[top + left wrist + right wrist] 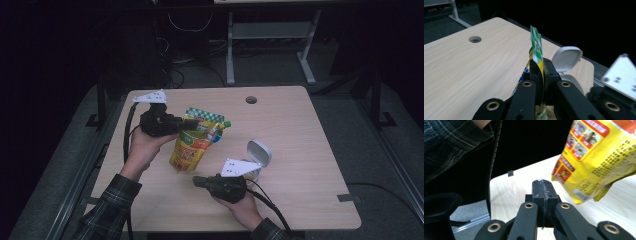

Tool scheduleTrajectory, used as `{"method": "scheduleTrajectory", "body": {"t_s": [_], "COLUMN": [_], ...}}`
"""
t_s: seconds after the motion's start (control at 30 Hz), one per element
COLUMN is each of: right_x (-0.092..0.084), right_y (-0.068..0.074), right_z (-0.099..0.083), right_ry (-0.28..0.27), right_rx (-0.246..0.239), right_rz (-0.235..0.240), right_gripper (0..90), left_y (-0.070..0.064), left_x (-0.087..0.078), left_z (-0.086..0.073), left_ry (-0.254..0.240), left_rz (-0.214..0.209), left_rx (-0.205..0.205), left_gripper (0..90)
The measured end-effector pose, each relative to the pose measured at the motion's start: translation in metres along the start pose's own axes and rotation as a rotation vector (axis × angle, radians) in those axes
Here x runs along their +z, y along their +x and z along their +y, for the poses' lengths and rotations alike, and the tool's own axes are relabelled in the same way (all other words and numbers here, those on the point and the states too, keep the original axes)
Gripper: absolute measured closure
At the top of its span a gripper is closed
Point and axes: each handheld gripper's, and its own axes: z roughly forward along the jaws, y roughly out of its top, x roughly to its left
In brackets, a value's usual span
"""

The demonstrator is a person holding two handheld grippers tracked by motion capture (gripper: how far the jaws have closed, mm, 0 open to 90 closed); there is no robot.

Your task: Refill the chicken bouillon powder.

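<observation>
A yellow snack pouch [192, 145] with a green-checked top and a green cap hangs above the table's middle. My left gripper [189, 125] is shut on its upper part and holds it up. In the left gripper view the pouch's green top edge [536, 45] sticks up from between the closed jaws. My right gripper [197, 181] sits lower, near the front of the table, shut with nothing between its jaws. In the right gripper view its closed jaws [543, 192] point toward the pouch's yellow bottom [596, 157], which hangs just above and to the right, apart from them.
A white container with its lid flipped open [258, 156] stands on the light wooden table [310, 140], right behind my right gripper; its lid [567, 58] also shows past the pouch. A cable hole [251, 99] lies near the far edge. Dark floor and desk legs [270, 45] lie beyond.
</observation>
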Motion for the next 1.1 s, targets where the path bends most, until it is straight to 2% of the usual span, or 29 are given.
{"method": "scheduleTrajectory", "body": {"t_s": [0.07, 0.1, 0.13, 0.17, 0.2, 0.37, 0.47, 0.6, 0.67, 0.83, 0.97, 1.1], "right_x": [-0.001, -0.003, -0.008, -0.008, -0.013, -0.025, -0.036, -0.045, -0.055, -0.067, -0.076, -0.086], "right_y": [0.001, 0.001, 0.001, 0.001, 0.000, 0.000, -0.001, -0.004, -0.007, -0.013, -0.018, -0.024], "right_z": [0.000, 0.001, 0.003, 0.003, 0.006, 0.009, 0.012, 0.015, 0.017, 0.019, 0.018, 0.018], "right_ry": [0.007, 0.014, 0.038, 0.038, 0.061, 0.084, 0.102, 0.102, 0.103, 0.105, 0.106, 0.117], "right_rx": [-0.001, -0.007, -0.009, -0.009, -0.009, 0.012, -0.003, -0.006, -0.003, -0.009, -0.001, -0.002], "right_rz": [-0.004, -0.009, -0.013, -0.013, -0.018, -0.025, -0.042, -0.057, -0.068, -0.100, -0.119, -0.142], "right_gripper": [90.0, 90.0, 90.0, 90.0, 90.0, 90.0, 90.0, 90.0, 90.0, 90.0, 90.0, 90.0], "left_y": [0.001, 0.003, 0.005, 0.005, 0.007, 0.015, 0.020, 0.025, 0.027, 0.033, 0.034, 0.035], "left_x": [0.001, 0.002, 0.005, 0.005, 0.007, 0.011, 0.013, 0.016, 0.018, 0.022, 0.019, 0.010], "left_z": [-0.001, -0.002, -0.003, -0.003, -0.005, -0.008, -0.011, -0.014, -0.017, -0.029, -0.037, -0.044], "left_ry": [-0.003, -0.004, -0.008, -0.008, -0.011, -0.027, -0.046, -0.058, -0.055, -0.045, -0.041, -0.060], "left_rz": [0.007, 0.009, 0.023, 0.023, 0.024, 0.039, 0.051, 0.063, 0.072, 0.080, 0.081, 0.072], "left_rx": [-0.002, 0.009, 0.020, 0.020, 0.025, 0.027, 0.030, 0.045, 0.056, 0.038, 0.034, 0.036], "left_gripper": [88.7, 88.8, 88.7, 88.7, 88.7, 88.8, 88.7, 88.6, 88.6, 88.7, 88.5, 88.4]}}
